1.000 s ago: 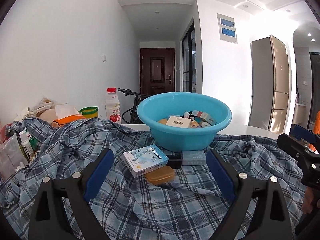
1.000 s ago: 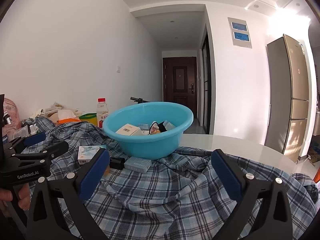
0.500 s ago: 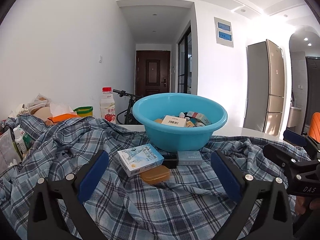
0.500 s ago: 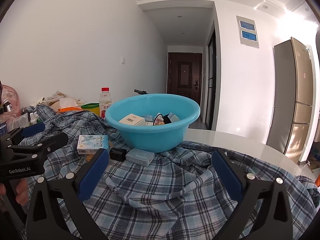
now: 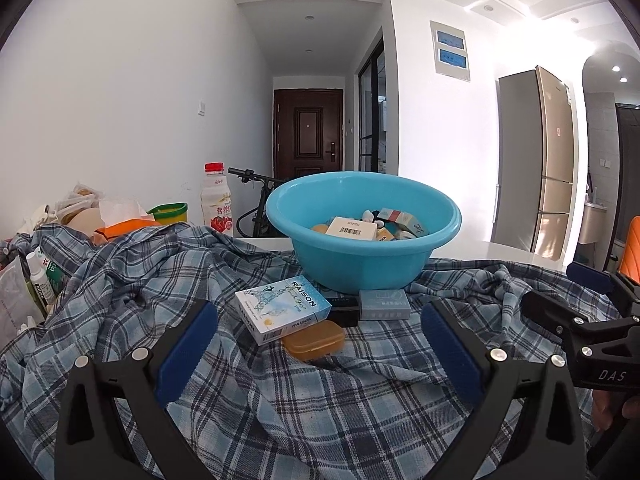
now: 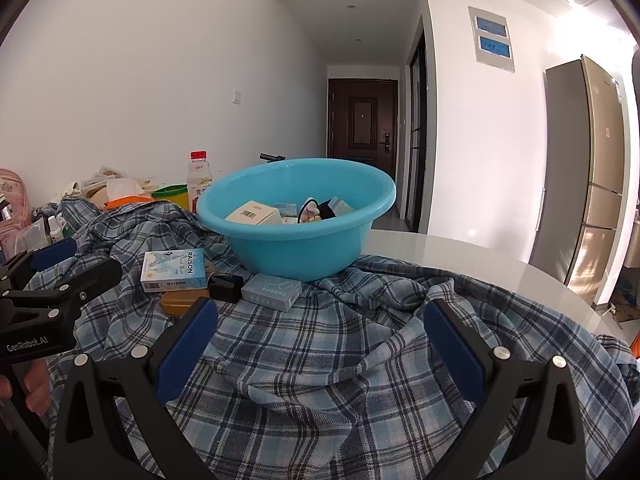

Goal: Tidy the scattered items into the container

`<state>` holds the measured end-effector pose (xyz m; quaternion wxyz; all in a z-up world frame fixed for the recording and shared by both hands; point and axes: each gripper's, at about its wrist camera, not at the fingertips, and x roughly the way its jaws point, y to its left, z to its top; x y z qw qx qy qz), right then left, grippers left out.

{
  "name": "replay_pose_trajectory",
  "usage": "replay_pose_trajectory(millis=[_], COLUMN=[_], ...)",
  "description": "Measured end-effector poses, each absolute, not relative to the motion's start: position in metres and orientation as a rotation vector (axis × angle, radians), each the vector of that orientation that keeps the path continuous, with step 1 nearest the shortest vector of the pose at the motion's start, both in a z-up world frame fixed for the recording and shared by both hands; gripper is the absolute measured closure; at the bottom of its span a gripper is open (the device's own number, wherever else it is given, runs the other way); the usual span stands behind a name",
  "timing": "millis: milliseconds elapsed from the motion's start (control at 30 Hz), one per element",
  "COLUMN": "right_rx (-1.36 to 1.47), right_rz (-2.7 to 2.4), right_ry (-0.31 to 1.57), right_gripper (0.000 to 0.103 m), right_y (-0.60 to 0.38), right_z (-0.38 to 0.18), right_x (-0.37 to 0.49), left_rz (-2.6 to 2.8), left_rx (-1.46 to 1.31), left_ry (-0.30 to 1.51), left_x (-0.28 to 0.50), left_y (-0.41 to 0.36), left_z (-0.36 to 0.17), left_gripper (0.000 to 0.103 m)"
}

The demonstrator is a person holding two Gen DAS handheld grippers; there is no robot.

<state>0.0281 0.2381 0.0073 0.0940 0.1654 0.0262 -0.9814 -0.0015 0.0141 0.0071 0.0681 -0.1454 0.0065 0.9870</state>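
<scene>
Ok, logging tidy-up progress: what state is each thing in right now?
Blue basin: upright, partly filled with small boxes.
RAISON box: outside, leaning on the amber case.
Amber case: shut, on the cloth.
Grey-blue box: flat, outside.
Left claw: open, empty.
Right claw: open, empty.

"RAISON" stands on the light-blue box, "GenRobot.AI" on the left gripper, and "DAS" on the right gripper.
</scene>
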Motion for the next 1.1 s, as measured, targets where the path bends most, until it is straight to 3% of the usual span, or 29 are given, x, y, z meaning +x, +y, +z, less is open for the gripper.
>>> replay_pose_trajectory(millis=[1100], right_rx=[0.458], right_rz=[-2.942], right_ry=[0.041], right_gripper=[0.000], right_y=[0.2440], right_z=[0.0091], right_x=[0.0318], left_rz=[2.993], left_rx=[-0.440], left_ry=[0.014], left_x=[-0.0012], left_y=[0.0128], left_z=[0.0077], left_gripper=[0.000])
